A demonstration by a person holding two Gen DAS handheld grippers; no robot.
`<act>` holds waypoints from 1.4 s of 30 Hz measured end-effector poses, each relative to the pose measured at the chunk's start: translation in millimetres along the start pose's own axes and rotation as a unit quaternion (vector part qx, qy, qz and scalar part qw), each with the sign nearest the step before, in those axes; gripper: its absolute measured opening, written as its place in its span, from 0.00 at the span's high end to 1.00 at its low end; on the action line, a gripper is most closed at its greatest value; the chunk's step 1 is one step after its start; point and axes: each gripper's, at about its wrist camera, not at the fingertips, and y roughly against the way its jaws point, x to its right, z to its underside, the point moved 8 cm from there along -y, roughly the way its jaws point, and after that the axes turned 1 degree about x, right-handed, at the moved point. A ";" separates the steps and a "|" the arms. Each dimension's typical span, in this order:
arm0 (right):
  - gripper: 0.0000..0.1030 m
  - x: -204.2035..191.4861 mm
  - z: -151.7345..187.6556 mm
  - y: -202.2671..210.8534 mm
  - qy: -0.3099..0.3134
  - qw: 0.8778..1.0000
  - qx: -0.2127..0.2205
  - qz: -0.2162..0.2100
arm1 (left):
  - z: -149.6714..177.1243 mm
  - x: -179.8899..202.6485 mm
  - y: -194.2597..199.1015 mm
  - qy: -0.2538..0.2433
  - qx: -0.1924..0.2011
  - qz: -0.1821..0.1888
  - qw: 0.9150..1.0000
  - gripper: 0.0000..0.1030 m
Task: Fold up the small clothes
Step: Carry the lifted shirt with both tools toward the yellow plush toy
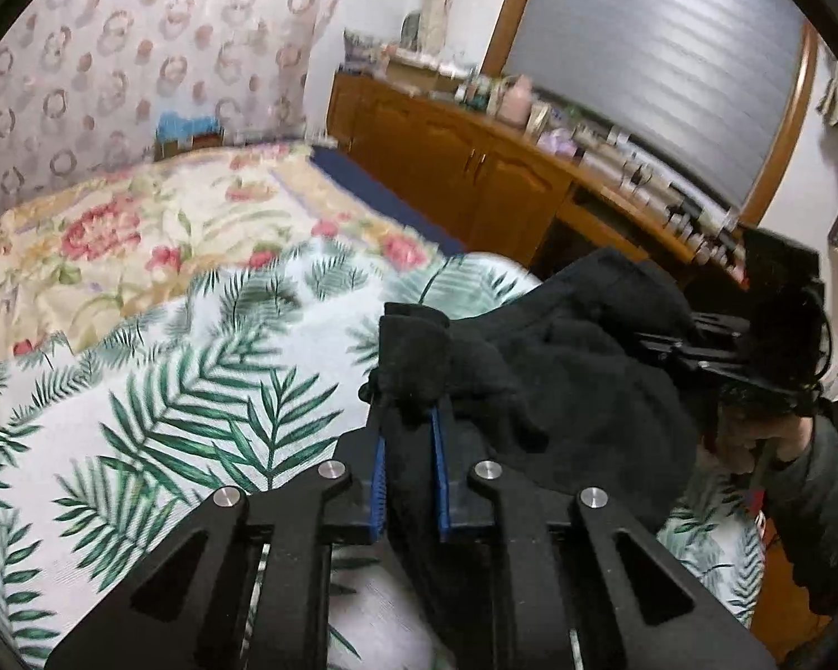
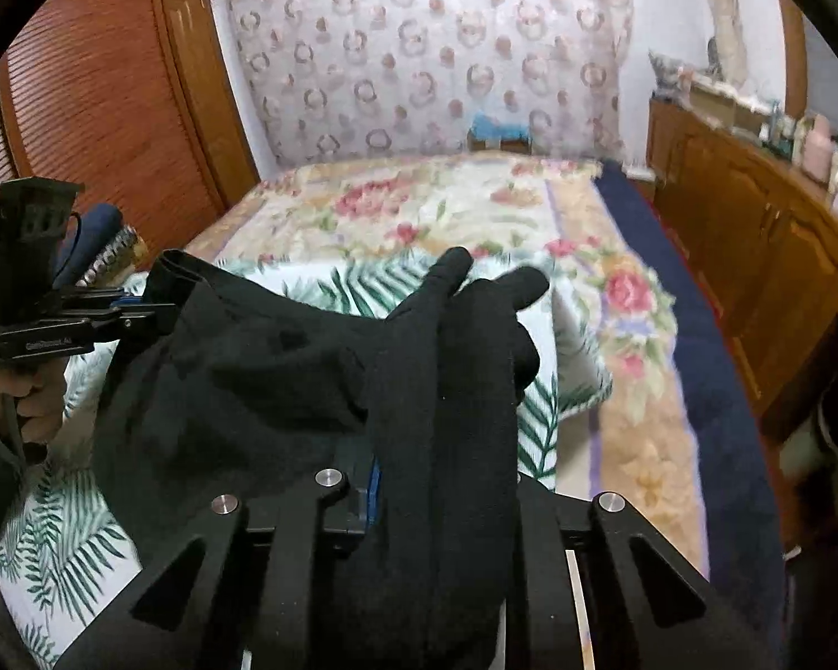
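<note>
A soft black garment [image 1: 575,368], matte and fleecy with rounded, floppy folds, hangs stretched between the two grippers above a white bed cover [image 1: 156,407] printed with green palm fronds. Beneath that lies a flowered quilt [image 1: 139,223] in pinks and creams on the bed.

The left gripper [image 1: 408,435] has its fingers drawn narrow, the blue ribbed pads [image 1: 438,480] pressing one bunched edge of the cloth; a lump of fabric sticks out past the fingertips and more trails down between the black angular arms. The right gripper [image 2: 436,480] is likewise nearly closed on the opposite edge: cloth drapes thickly over its fingers, hiding the right one, and only one blue pad [image 2: 373,488] shows at the left. Two limp tongues of fabric stand up beyond the fingertips.

Both grippers tilt downward toward the bed. In each view the other gripper appears side-on, gripped by a hand [image 2: 28,396] in a dark sleeve, level with the raised garment.
</note>
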 end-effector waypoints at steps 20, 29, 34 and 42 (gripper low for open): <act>0.82 -133.5 -67.2 24.5 0.126 0.985 0.099 -0.060 | 2.4 -48.5 177.1 -0.004 0.131 -0.132 0.983 0.86; 0.82 -179.2 -119.2 -25.6 0.194 0.970 0.094 -0.115 | 29.7 -109.1 231.9 0.039 0.158 -0.209 0.964 0.86; 0.82 -211.9 -149.9 -51.2 0.248 0.953 0.088 -0.150 | 57.6 -146.5 263.9 0.084 0.182 -0.250 0.947 0.86; 0.82 -269.2 -197.9 -95.3 0.345 0.913 0.082 -0.202 | 113.2 -178.0 296.8 0.150 0.208 -0.312 0.915 0.86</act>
